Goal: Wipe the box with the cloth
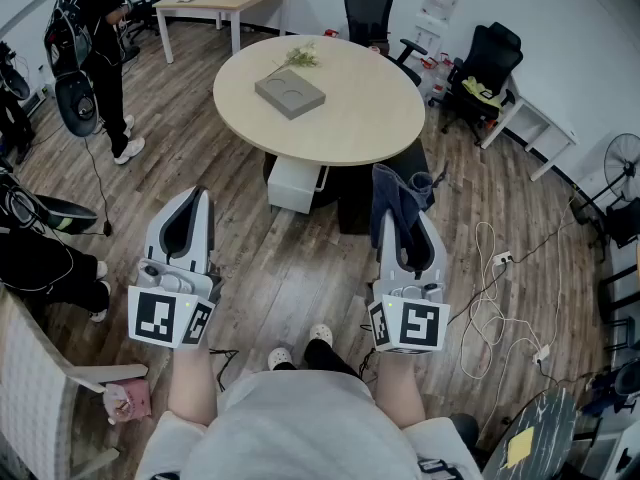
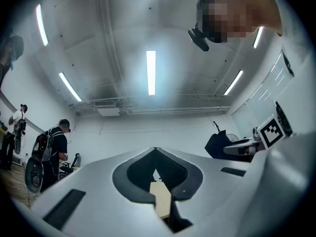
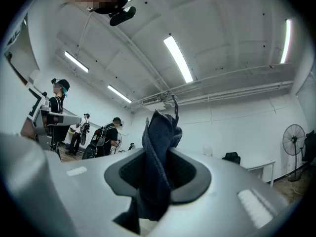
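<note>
A flat grey box (image 1: 290,93) with two round recesses lies on the round beige table (image 1: 360,118), far ahead of both grippers. My right gripper (image 1: 400,213) (image 3: 158,154) is shut on a dark blue cloth (image 1: 396,196) (image 3: 159,142), which bunches up out of the jaws. My left gripper (image 1: 201,196) (image 2: 156,152) is shut with nothing in it. Both grippers are held low over the wooden floor, short of the table, and in the gripper views they tilt up toward the ceiling lights.
A small plant sprig (image 1: 301,57) lies beside the box. A white cabinet (image 1: 295,182) stands under the table. Black office chairs (image 1: 369,8) (image 1: 486,63) are behind it. A person (image 1: 92,38) stands at the far left. Cables (image 1: 500,288) trail on the floor at right.
</note>
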`<state>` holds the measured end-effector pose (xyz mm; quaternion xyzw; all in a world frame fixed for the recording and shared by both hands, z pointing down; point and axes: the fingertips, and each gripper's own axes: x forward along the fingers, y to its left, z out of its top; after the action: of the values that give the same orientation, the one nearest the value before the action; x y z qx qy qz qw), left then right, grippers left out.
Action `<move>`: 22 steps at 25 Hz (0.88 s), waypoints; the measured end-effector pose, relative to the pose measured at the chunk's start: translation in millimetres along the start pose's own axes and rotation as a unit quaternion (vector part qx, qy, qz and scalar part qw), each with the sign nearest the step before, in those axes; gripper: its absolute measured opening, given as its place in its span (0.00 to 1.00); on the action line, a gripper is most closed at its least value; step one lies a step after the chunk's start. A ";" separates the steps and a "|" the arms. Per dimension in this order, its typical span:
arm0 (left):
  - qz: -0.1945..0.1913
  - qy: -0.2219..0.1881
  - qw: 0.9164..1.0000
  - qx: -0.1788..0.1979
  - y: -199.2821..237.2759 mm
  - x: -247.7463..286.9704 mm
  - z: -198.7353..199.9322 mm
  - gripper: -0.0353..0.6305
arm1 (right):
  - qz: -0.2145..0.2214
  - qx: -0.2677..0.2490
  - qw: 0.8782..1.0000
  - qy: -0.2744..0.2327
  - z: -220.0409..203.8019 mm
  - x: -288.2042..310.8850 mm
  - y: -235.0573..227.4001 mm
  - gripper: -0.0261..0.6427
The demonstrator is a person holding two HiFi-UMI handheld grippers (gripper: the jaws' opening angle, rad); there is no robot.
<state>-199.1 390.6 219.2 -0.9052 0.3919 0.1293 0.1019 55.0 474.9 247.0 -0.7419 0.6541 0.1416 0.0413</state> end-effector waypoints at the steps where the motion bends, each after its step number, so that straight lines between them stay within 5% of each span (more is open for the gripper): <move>1: 0.000 0.000 1.000 0.000 0.3 0.5 0.1 0.06 | 0.000 0.000 1.000 0.000 0.2 0.7 0.3 0.22; 22: -0.010 -0.007 1.000 -0.005 6.1 25.7 -11.7 0.06 | 0.010 0.006 1.000 0.002 -13.2 27.9 -1.0 0.22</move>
<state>-184.8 365.6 221.6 -0.9087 0.3812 0.1368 0.1011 60.9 445.0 252.1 -0.7352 0.6625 0.1369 0.0428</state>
